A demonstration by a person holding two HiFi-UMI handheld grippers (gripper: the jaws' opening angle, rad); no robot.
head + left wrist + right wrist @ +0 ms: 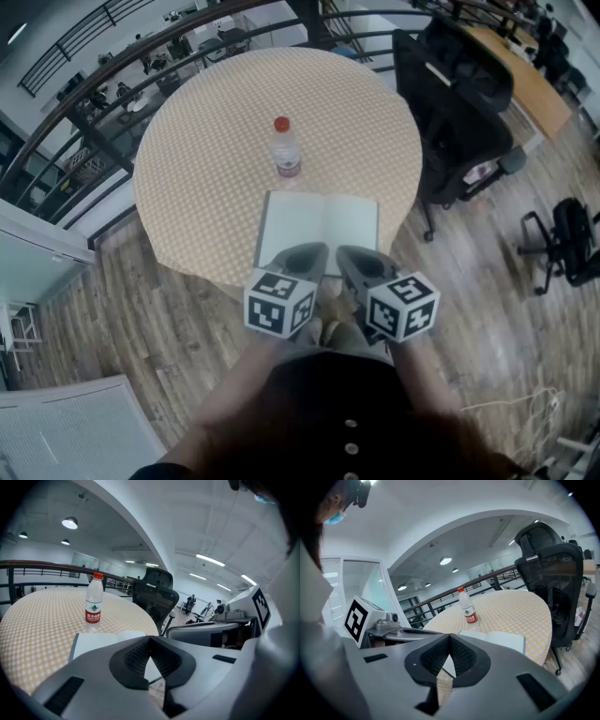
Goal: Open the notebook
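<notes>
The left tongs (150, 640) are closed on nothing, tips together, held just off the near rim of the worktop (216, 159) and pointing slightly down toward it. Straight ahead of them, and a little to their right, lies the notebook (319, 223). It is flat on the cloth close to the near edge and already spread open, with both white pages up. Its long axis runs left to right across the person, and the centre fold runs away from them. The right tongs (450, 636) are also closed and empty, beside the left pair and at about the same reach, so the near edge of the pages sits just beyond both tips and neither hand is clearly nearer. With the pages showing, I judge that no cover is left to lift.

Beyond the notebook, well apart from it, a bottle (286, 150) with a red cap stands upright near the middle. The worktop is round, under a yellow checked cloth, and otherwise bare. To the left a curved railing (84, 103) rims the floor's edge. The floor (169, 328) is wood plank. To the right a black chair (459, 103) stands beside the worktop.
</notes>
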